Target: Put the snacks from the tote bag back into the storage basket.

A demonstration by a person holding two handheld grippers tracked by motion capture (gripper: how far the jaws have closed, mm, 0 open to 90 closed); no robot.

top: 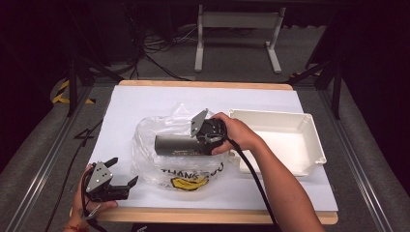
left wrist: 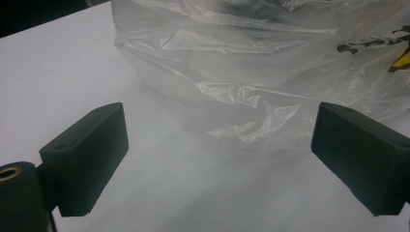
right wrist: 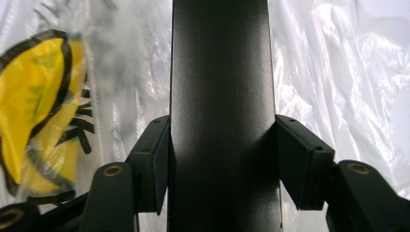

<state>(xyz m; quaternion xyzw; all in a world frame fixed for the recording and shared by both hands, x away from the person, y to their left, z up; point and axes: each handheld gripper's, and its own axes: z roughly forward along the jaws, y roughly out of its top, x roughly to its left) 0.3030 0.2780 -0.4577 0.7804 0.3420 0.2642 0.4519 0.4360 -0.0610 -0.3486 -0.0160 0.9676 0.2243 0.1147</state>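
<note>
2 jaws of right gripper (right wrist: pixel 222 164) clamp black tube (right wrist: pixel 220 72) squarely between them.

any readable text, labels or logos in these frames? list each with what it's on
"THANK YOU", black print on the clear plastic bag, partly creased; letters cut off in both gripper views.
Yellow, black-outlined logo under that print: shape unclear, no words readable.
Black cylinder: no marking visible.
White bin: no marking visible.
</note>
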